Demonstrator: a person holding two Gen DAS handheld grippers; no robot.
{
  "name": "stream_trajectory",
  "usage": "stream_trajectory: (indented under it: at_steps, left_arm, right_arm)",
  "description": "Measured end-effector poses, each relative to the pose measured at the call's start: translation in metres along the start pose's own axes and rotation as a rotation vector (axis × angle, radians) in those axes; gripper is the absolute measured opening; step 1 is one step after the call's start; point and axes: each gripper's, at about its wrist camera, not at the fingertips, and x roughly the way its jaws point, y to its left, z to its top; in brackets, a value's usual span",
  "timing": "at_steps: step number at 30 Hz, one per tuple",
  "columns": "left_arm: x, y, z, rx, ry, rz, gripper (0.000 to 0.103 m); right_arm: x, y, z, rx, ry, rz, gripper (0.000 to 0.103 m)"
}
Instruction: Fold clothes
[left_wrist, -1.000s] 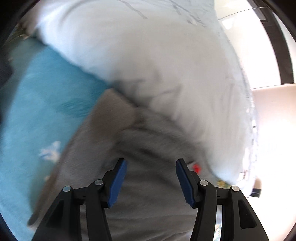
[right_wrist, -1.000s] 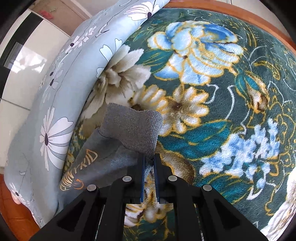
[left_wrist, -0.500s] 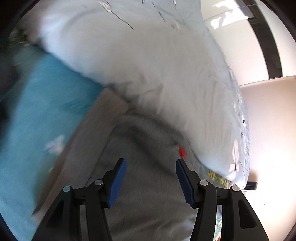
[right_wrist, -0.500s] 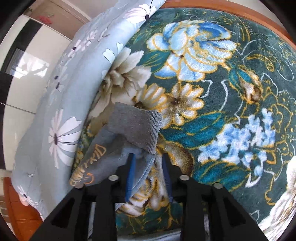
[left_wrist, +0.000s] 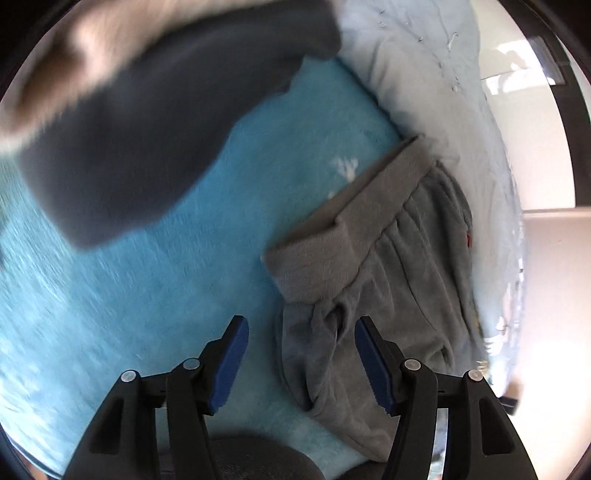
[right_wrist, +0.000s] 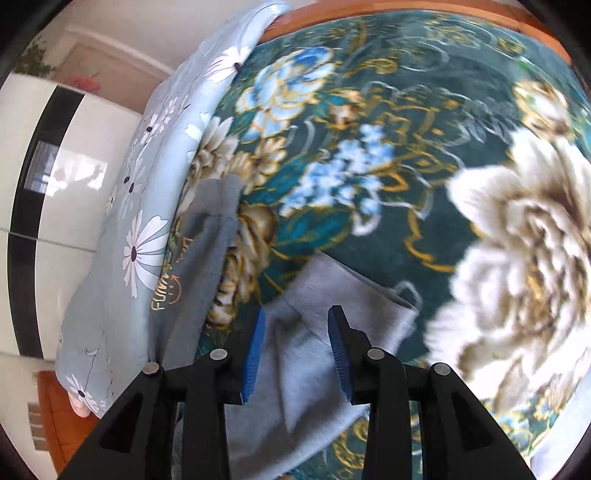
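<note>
Both grippers hang released over the bed, holding nothing. Left gripper (left_wrist: 301, 360) has its blue pads parted above the near edge of the grey trousers (left_wrist: 376, 280), not touching the cloth. I see the trousers lying crumpled on the blanket (left_wrist: 155, 302), their ribbed waistband turned over, right up against the pale quilt (left_wrist: 436, 96). Right gripper (right_wrist: 297, 349) has jaws that have just been opening; they now stand apart above a ribbed cuff (right_wrist: 354, 295) of the trousers, grey cloth showing between them, unpinched. Gold lettering (right_wrist: 168, 291) shows on the leg beside the quilt.
</note>
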Motion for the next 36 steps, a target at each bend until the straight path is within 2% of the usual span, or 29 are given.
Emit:
stream_trajectory:
  at_steps: [4, 5, 7, 9, 12, 17, 20, 21, 22, 23, 24, 25, 26, 29, 31, 36]
  left_arm:
    - [0.013, 0.017, -0.013, -0.004, 0.038, 0.006, 0.064]
    - [0.028, 0.013, -0.015, -0.012, 0.041, 0.020, 0.064]
    - [0.038, 0.016, -0.017, -0.047, 0.033, 0.041, 0.064]
    - [0.041, 0.016, -0.019, -0.070, 0.019, 0.029, 0.064]
    - [0.046, 0.011, -0.018, -0.059, 0.020, 0.028, 0.064]
    - [0.056, 0.002, -0.020, -0.056, 0.015, 0.039, 0.062]
    - [0.060, 0.000, -0.022, -0.067, 0.012, 0.021, 0.062]
    - [0.061, 0.000, -0.023, -0.077, 0.011, 0.013, 0.062]
    - [0.062, 0.000, -0.024, -0.087, 0.009, 0.006, 0.061]
    - [0.063, 0.000, -0.025, -0.096, 0.007, -0.004, 0.058]
    - [0.064, 0.000, -0.026, -0.105, 0.005, -0.013, 0.055]
    - [0.066, -0.002, -0.028, -0.109, 0.006, -0.025, 0.046]
    - [0.068, -0.004, -0.029, -0.108, 0.012, -0.036, 0.032]
    - [0.072, -0.016, -0.033, -0.085, 0.010, -0.027, 0.017]
    - [0.072, -0.025, -0.036, -0.076, -0.002, -0.023, 0.014]
    - [0.056, -0.059, -0.038, -0.074, -0.050, -0.124, 0.013]
  right_arm:
    - [-0.003, -0.028, -0.019, 0.049, 0.028, -0.010, 0.036]
    - [0.000, -0.033, -0.025, 0.057, 0.041, -0.012, 0.036]
    - [0.004, -0.043, -0.036, 0.073, 0.067, -0.017, 0.036]
    - [0.011, -0.051, -0.045, 0.096, 0.088, -0.013, 0.036]
    - [0.019, -0.059, -0.053, 0.123, 0.107, -0.002, 0.036]
    - [0.034, -0.067, -0.065, 0.197, 0.132, 0.051, 0.036]
    - [0.039, -0.064, -0.069, 0.208, 0.141, 0.095, 0.036]
    - [0.040, -0.062, -0.070, 0.202, 0.143, 0.100, 0.035]
    - [0.042, -0.060, -0.072, 0.200, 0.143, 0.110, 0.028]
    - [0.043, -0.059, -0.073, 0.205, 0.146, 0.128, 0.015]
    - [0.046, -0.059, -0.074, 0.217, 0.150, 0.147, 0.010]
    - [0.047, -0.060, -0.077, 0.229, 0.151, 0.156, 0.008]
    - [0.049, -0.060, -0.079, 0.239, 0.152, 0.162, 0.007]
    - [0.051, -0.056, -0.080, 0.266, 0.148, 0.189, 0.004]
    - [0.045, -0.050, -0.076, 0.272, 0.135, 0.229, 0.003]
    - [0.020, -0.016, -0.054, 0.232, 0.094, 0.338, 0.003]
